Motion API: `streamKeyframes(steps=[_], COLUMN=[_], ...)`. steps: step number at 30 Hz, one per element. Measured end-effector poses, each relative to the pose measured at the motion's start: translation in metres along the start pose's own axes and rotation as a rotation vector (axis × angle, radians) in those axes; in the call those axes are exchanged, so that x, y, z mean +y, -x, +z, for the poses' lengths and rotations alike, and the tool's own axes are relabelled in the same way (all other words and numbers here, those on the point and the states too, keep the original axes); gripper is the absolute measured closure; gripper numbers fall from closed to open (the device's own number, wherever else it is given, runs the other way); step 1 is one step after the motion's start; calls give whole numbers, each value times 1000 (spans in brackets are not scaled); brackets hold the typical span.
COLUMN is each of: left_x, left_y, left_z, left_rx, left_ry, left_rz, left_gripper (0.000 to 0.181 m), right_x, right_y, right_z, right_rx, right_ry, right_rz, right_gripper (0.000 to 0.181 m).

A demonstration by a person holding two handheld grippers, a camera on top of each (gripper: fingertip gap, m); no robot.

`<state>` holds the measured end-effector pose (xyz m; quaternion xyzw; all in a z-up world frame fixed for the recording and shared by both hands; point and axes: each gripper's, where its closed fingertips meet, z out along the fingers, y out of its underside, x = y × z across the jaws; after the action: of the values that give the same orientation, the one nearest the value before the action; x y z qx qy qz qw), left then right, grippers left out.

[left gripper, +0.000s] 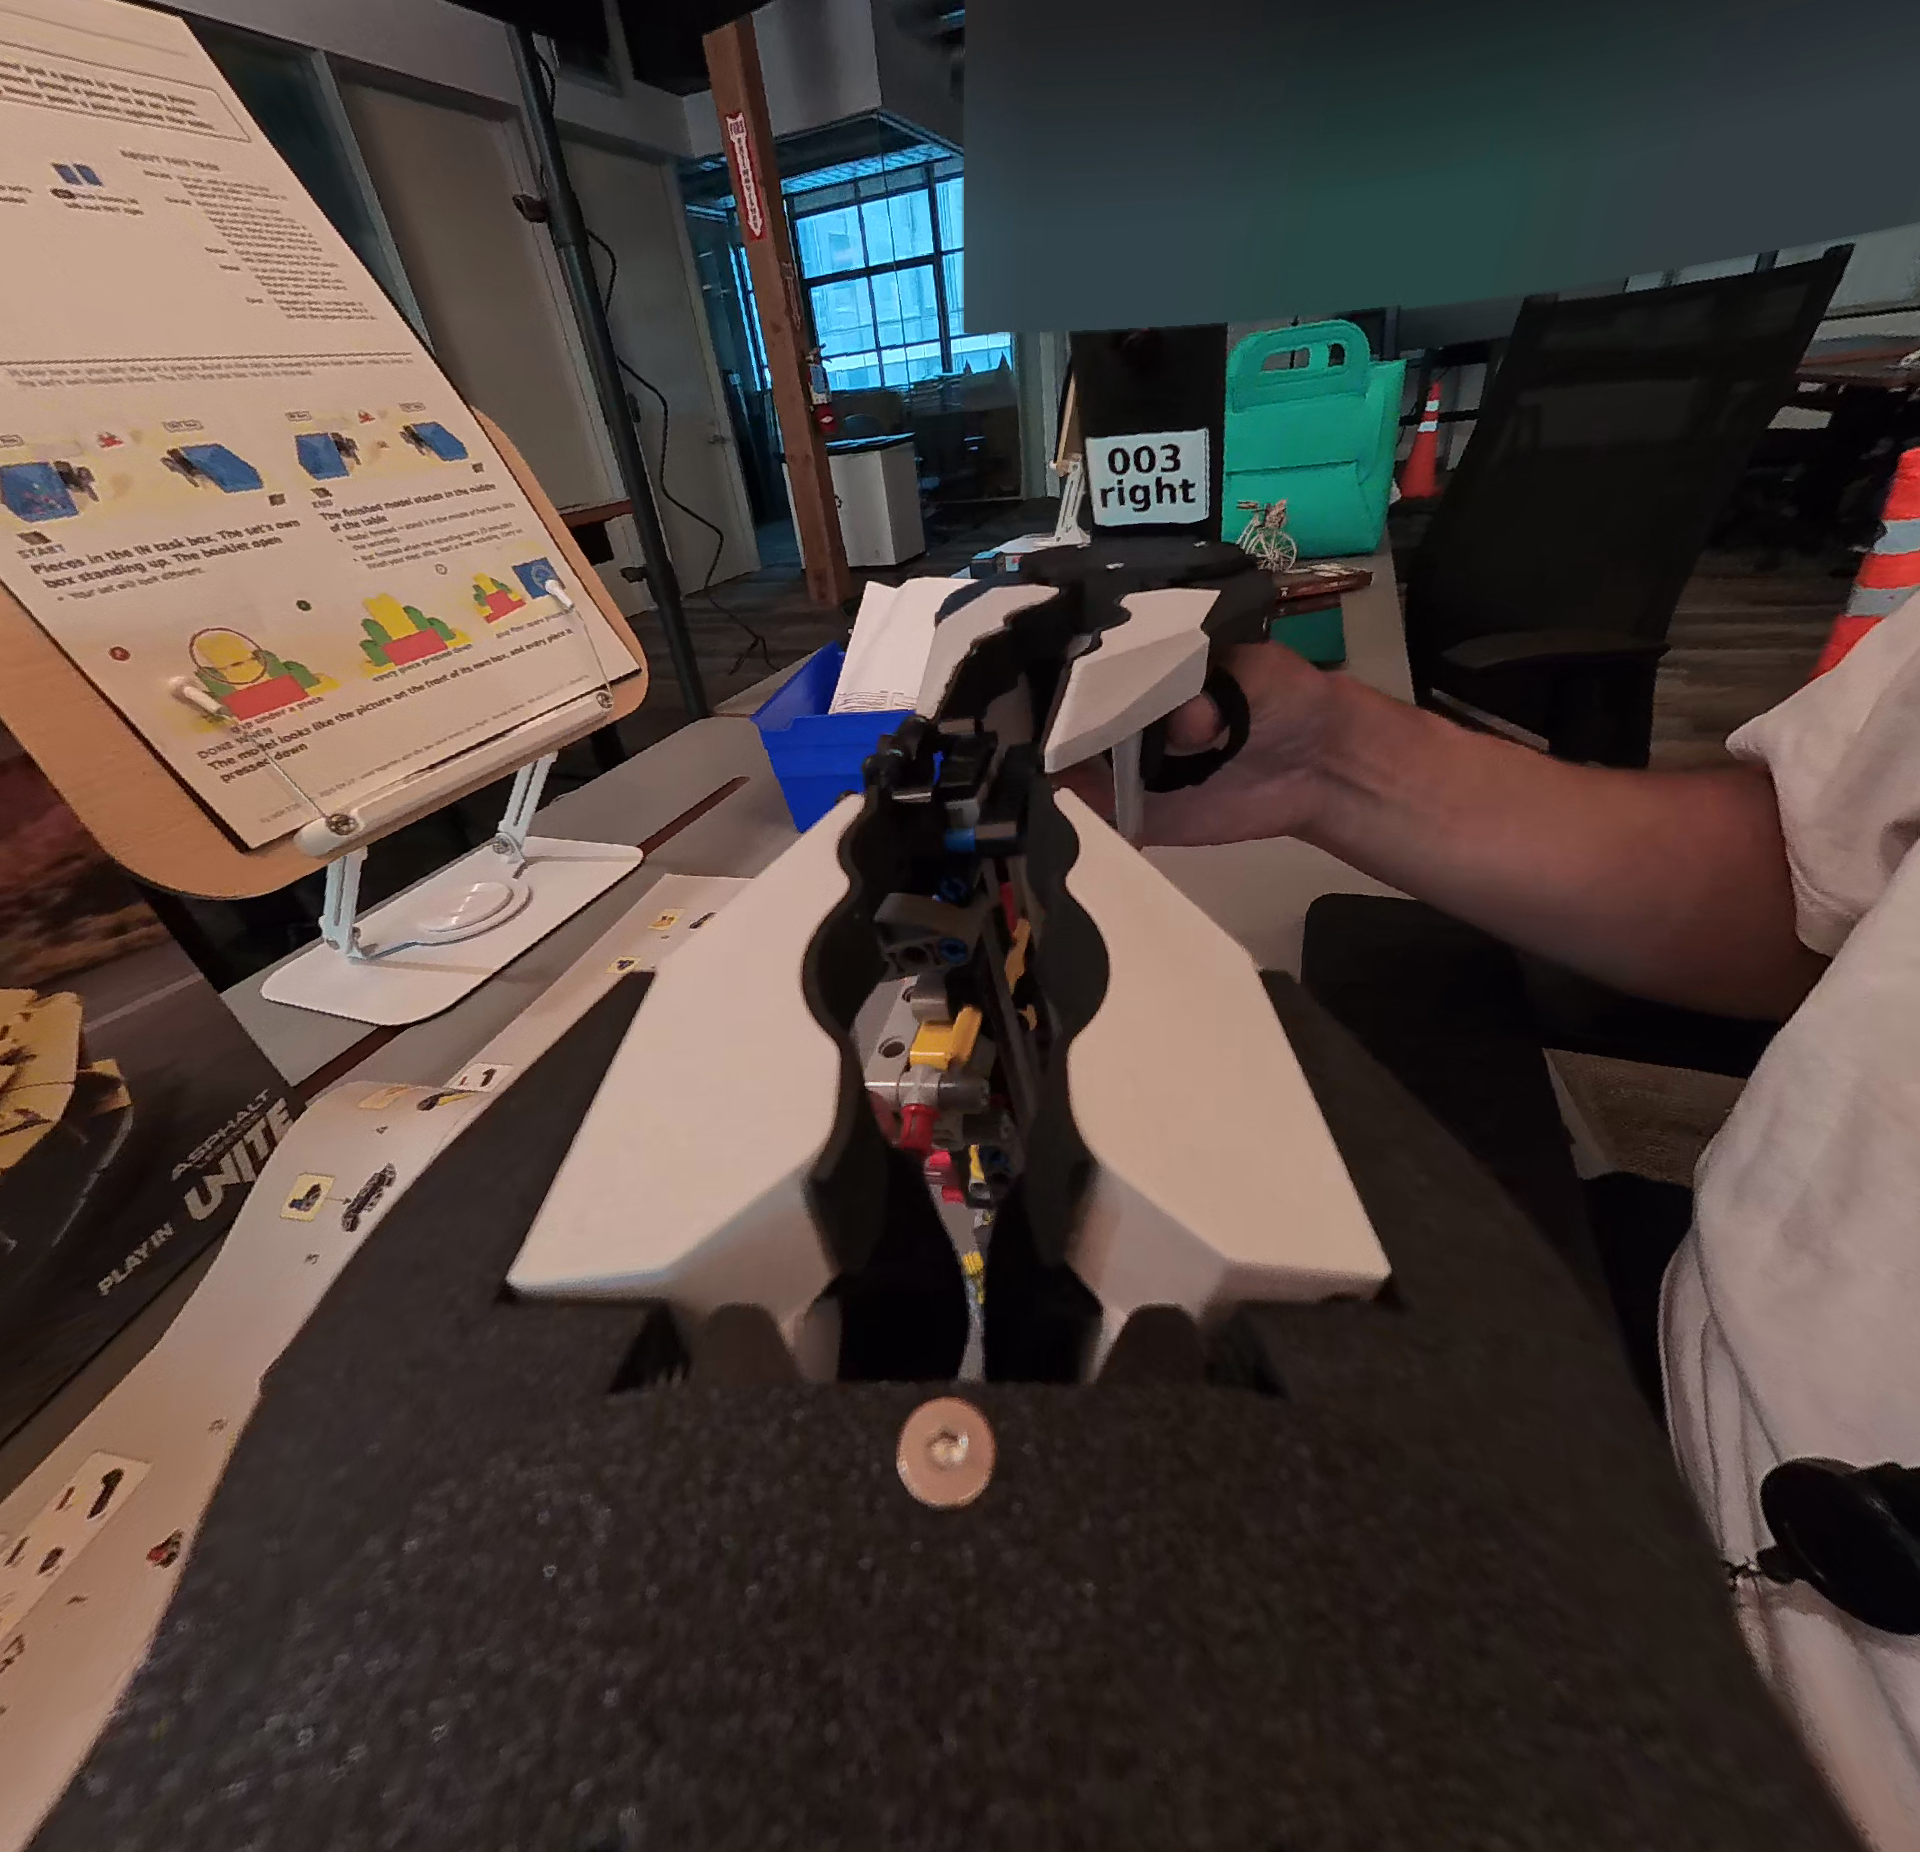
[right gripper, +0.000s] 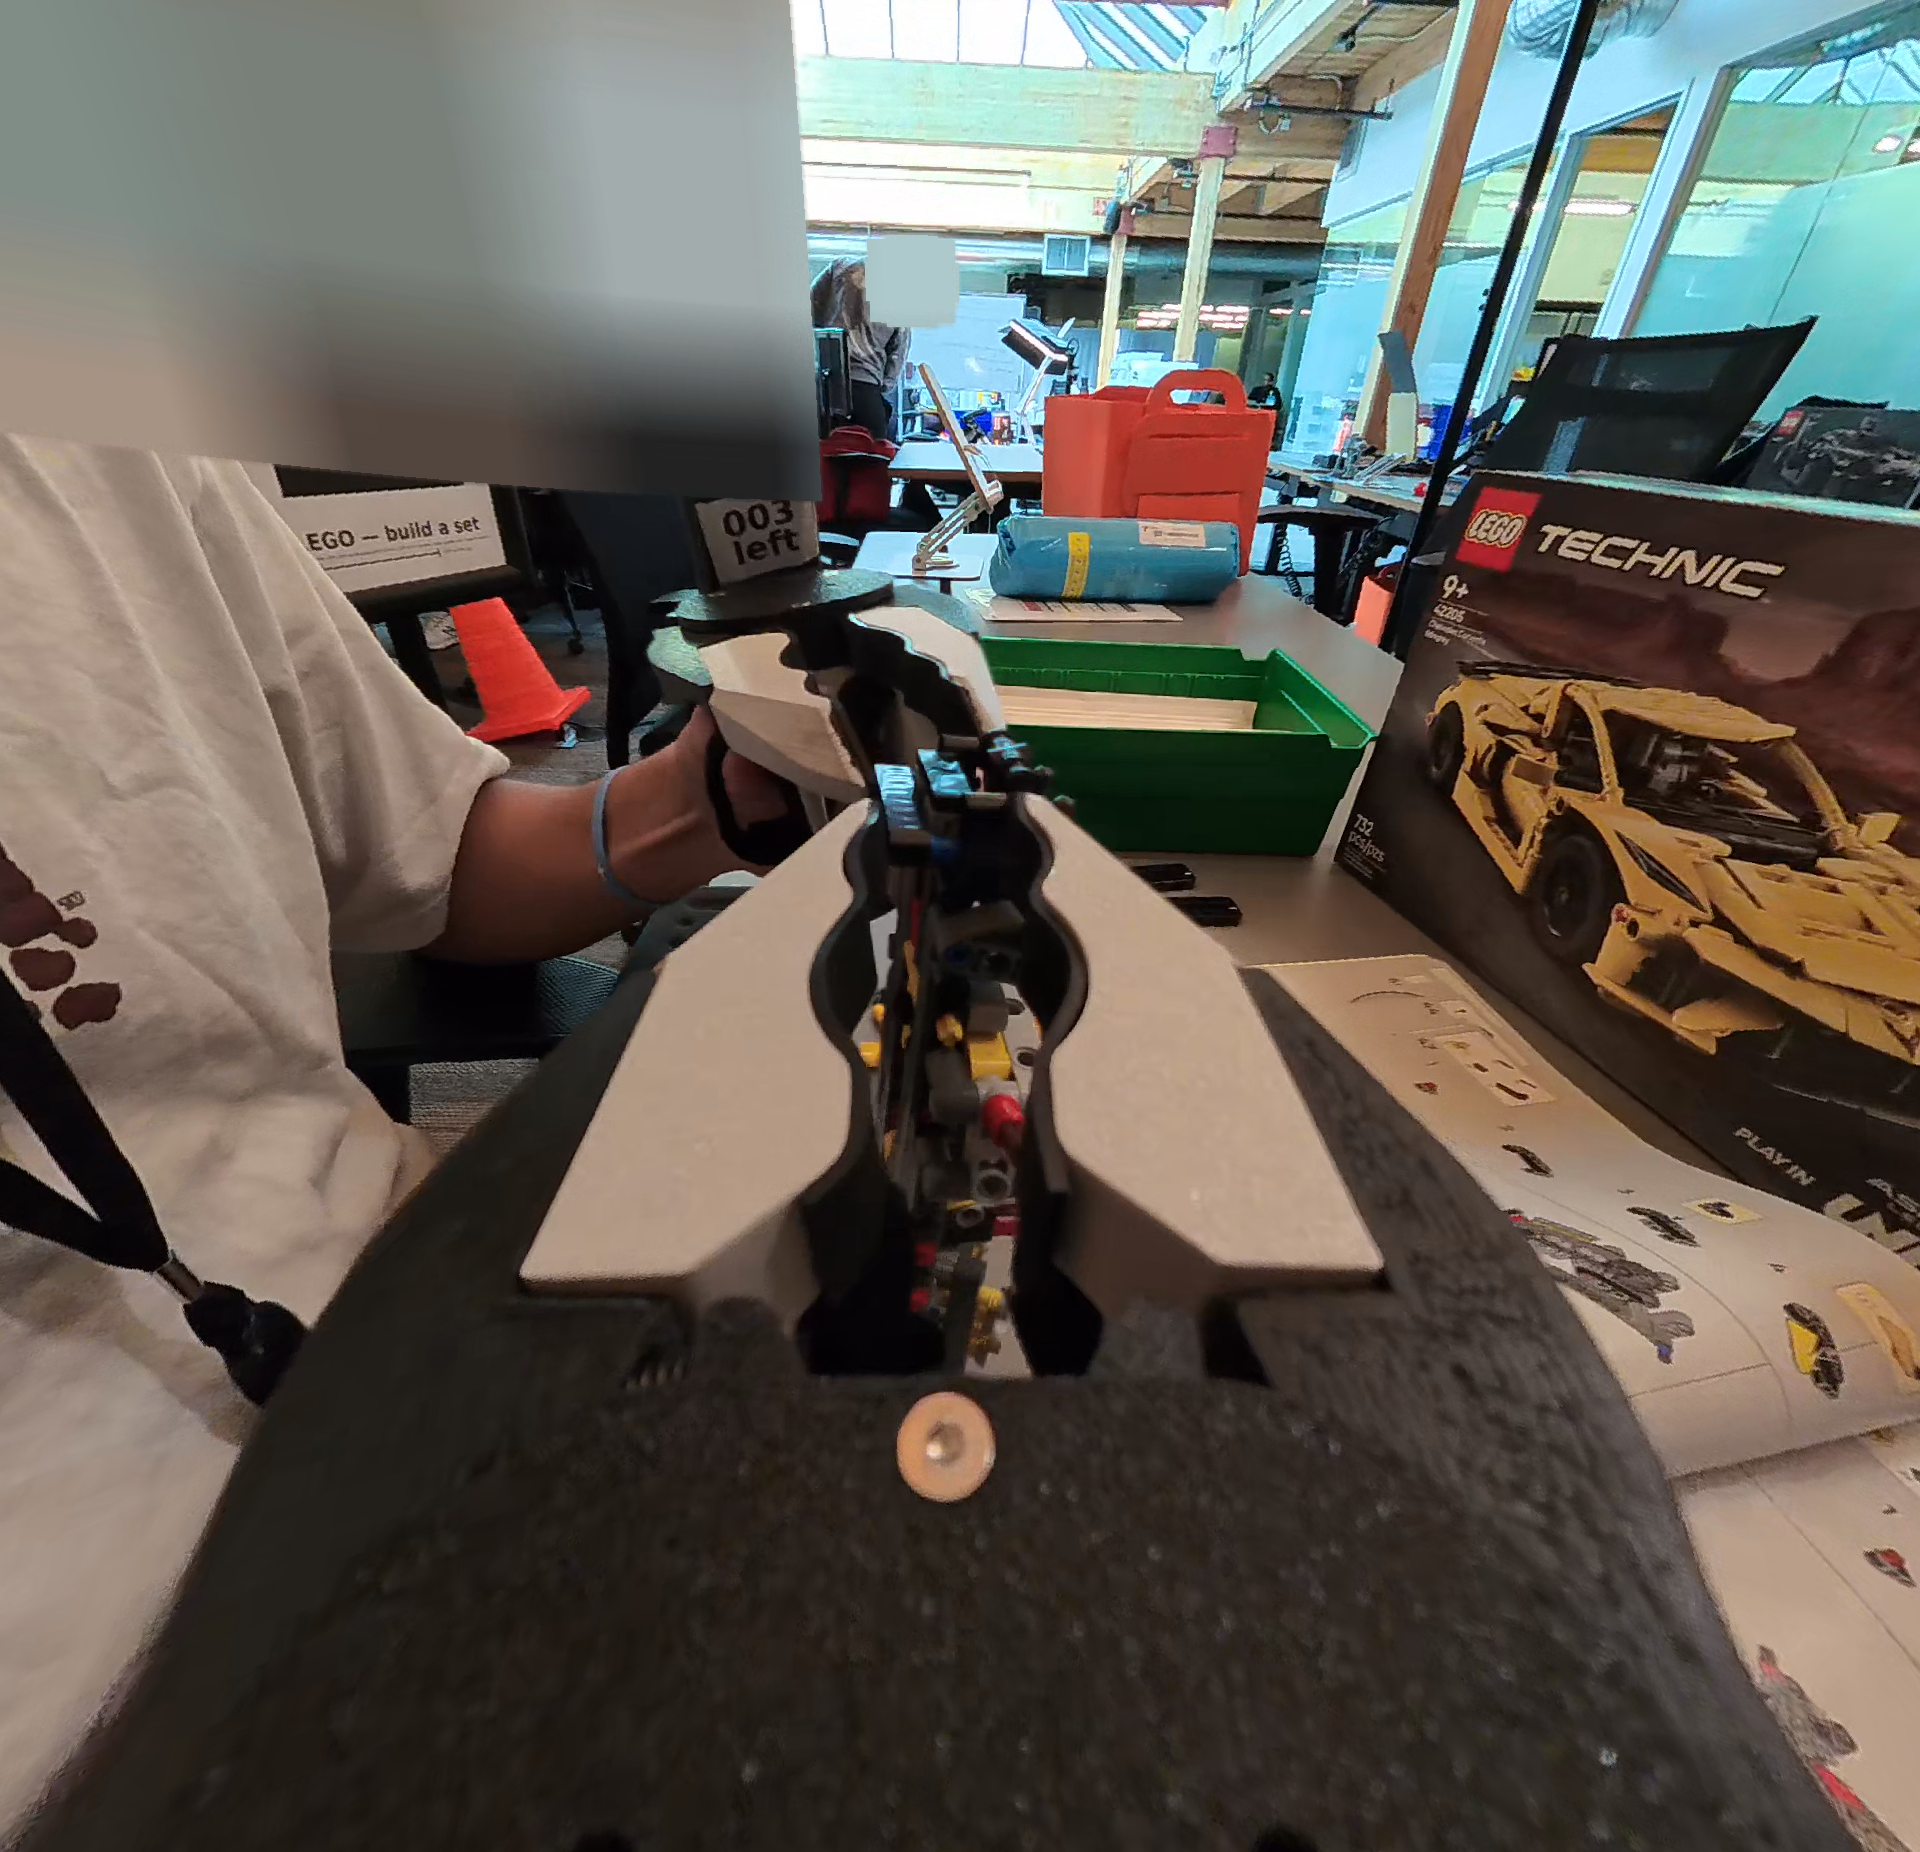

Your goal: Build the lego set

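The set's box (right gripper: 1662,815) stands upright at the table's far edge with the open instruction booklet (right gripper: 1558,1231) just before it, probably so the picture and steps stay in view. Nearer than the box and raised off the table, the half-built lego assembly (left gripper: 951,1023) is clenched lengthwise by the left gripper (left gripper: 951,836) and the right gripper (right gripper: 951,846), which meet nose to nose, seemingly steadying it for pressing. Both sets of fingers hide most of the model, so which piece is being seated I cannot tell.

Your lego assembly (left gripper: 951,981), black with yellow, red and blue pins, hangs lengthwise in mid-air.
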<state>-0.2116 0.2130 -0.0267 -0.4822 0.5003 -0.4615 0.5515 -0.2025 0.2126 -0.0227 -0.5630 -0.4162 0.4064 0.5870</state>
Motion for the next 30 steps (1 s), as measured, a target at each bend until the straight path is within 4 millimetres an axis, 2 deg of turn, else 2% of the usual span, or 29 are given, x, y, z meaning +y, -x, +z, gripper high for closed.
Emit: streamKeyframes(steps=[15,22,30], left_x=[0,0,-2], left_y=[-4,-1,-10], left_z=[1,0,-4], left_rx=[39,40,109], left_ry=[-42,-73,-59], left_rz=[-30,-18,4], left_gripper=[165,165,166], right_x=[2,2,2], right_y=[1,0,11], right_z=[-3,-1,-3], right_rx=[-36,34,-24], right_ry=[16,67,99], right_rz=[88,-55,-39], right_gripper=[166,164,160])
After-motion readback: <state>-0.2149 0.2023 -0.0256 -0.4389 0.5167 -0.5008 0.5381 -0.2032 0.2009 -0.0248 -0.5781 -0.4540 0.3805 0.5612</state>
